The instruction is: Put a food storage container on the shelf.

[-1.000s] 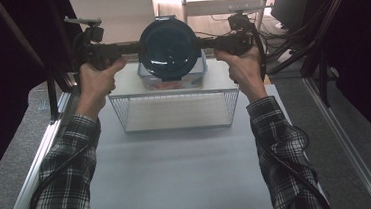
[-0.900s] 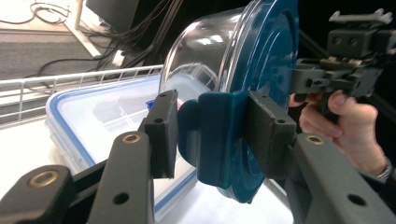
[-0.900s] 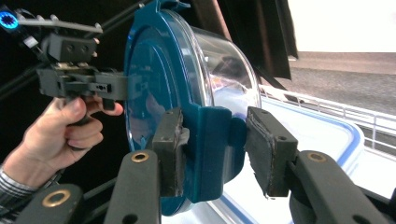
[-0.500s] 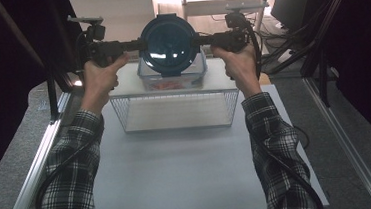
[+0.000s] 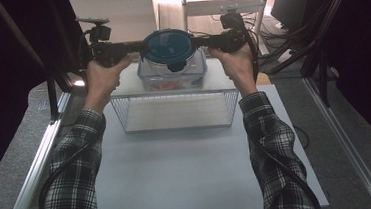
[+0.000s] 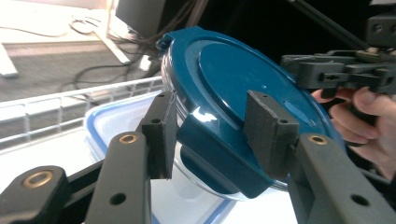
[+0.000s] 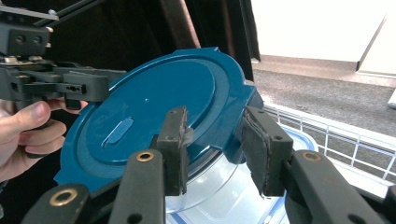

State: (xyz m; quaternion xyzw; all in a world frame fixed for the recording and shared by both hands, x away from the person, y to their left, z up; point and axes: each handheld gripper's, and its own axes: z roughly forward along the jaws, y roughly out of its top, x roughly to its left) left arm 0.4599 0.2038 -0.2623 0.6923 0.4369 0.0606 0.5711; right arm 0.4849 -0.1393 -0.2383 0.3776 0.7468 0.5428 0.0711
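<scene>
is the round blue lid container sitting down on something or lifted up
Lifted. The round container hangs between the left gripper and right gripper, its glass base clear above the rectangular box.

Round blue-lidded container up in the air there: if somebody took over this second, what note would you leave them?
Left gripper: clamped on a latch flap at the lid's edge.
Right gripper: jaws have just been closing, on the flap at the opposite edge.
Round container: lidded, held tilted between both grippers, just above the clear box that sits behind the wire basket on the table.
Done: container gripped from both sides.
Left: probably level it and set it down. Keep both grips steady.
</scene>
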